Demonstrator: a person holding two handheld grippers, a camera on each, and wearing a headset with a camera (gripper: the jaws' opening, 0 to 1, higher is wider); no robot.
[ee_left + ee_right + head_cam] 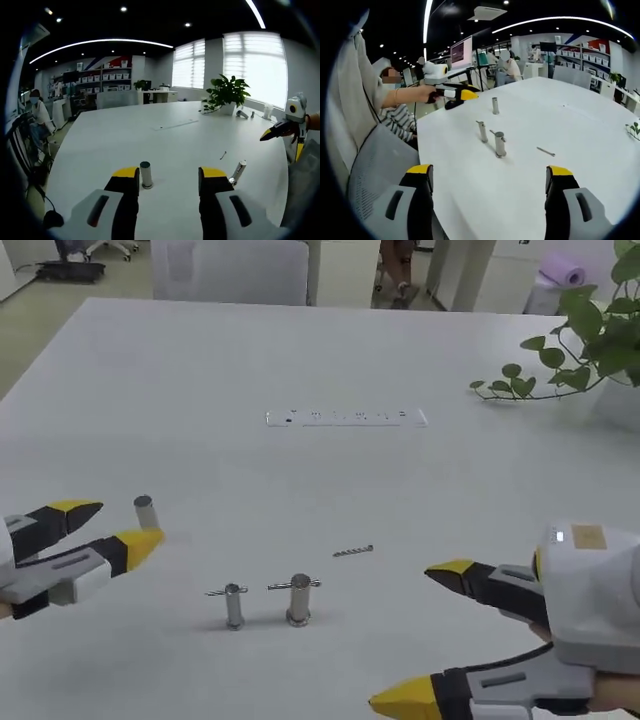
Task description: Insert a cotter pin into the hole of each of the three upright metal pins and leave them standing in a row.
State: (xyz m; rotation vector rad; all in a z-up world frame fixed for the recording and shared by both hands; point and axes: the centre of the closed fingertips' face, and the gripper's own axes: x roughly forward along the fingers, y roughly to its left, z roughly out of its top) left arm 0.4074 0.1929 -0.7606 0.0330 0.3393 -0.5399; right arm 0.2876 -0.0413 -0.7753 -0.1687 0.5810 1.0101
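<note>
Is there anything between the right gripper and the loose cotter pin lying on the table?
Nothing visible. Only bare table lies between the right gripper and the cotter pin; the nearest fitted metal pin stands off to one side.

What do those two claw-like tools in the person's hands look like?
Both match. The left gripper and right gripper each have two tapering jaws: yellow tips, a black middle, then a pale grey body with a dark slot. The person wears grey clothing.
</note>
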